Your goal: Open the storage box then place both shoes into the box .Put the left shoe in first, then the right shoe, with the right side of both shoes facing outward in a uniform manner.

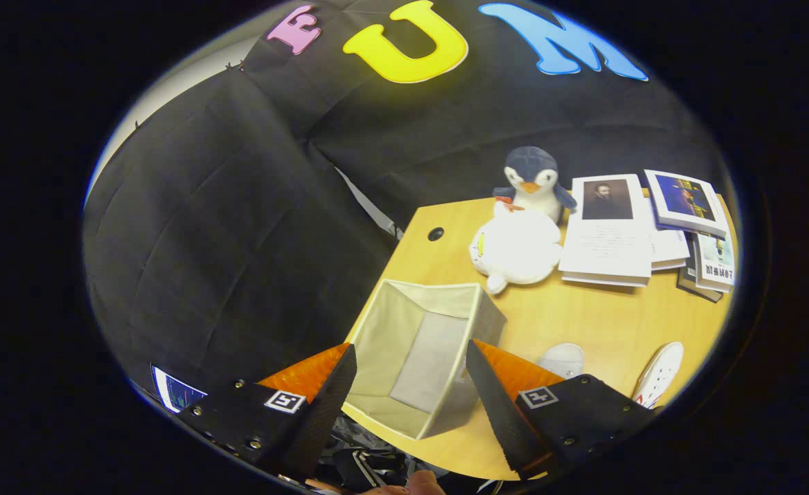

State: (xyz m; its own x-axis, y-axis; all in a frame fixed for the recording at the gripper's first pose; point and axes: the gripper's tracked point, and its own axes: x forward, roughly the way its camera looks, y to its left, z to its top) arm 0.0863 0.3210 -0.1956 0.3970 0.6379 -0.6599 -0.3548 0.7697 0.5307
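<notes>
An open beige fabric storage box [423, 347] stands at the near left corner of the wooden table [583, 316], its inside empty. My gripper [411, 364] hovers above it, open, with the box seen between the two orange-and-black fingers [322, 385]. A white shoe [563, 359] lies on the table just past the right finger, partly hidden by it. A second white shoe [660, 372] lies farther right, near the table's front edge. Nothing is held.
A white plush toy [517, 249] and a penguin plush [533, 180] sit beyond the box. Books [610, 230] and more books [693, 227] are stacked at the back right. A cable hole [436, 234] is in the tabletop. A hand [418, 485] shows below the gripper.
</notes>
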